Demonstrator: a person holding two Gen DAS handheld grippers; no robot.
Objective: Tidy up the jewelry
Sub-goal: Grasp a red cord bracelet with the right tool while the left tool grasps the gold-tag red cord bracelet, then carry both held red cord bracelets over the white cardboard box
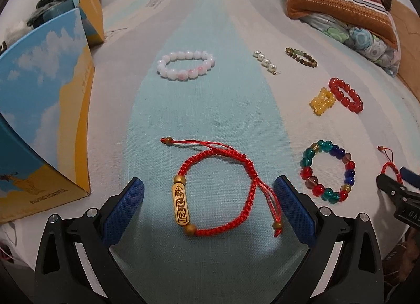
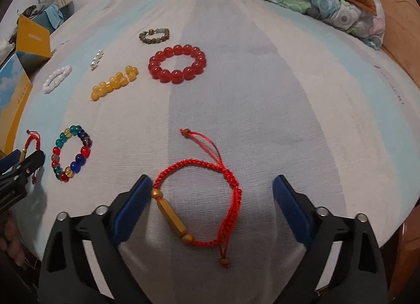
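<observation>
Both claws hung open over the bed sheet (image 1: 210, 109), each straddling its own red cord bracelet. The left claw (image 1: 208, 209) had the bracelet with the engraved wooden tag (image 1: 179, 205) lying flat between its blue pads, with neither pad touching it. The right claw (image 2: 212, 209) stood over the second red cord bracelet (image 2: 197, 204); its left pad sat just beside the gold end bead, while the right pad was well apart from the cord.

The likeliest failure looked like a poor pinch. The cords were thin and lay flush on soft cloth, so closing pads might have slid over them or bunched up the sheet instead. On the right, the off-centre loop could have been nudged aside by the near pad before the far one arrived. The loose tails with their knotted end beads (image 2: 185, 132) might have snagged or dragged once a bracelet was lifted.

The multicoloured bead bracelet (image 1: 328, 170) lay between the two claws and could have been knocked if either drifted sideways. The box (image 1: 39, 109) stood at the left, the other bead bracelets further back.
</observation>
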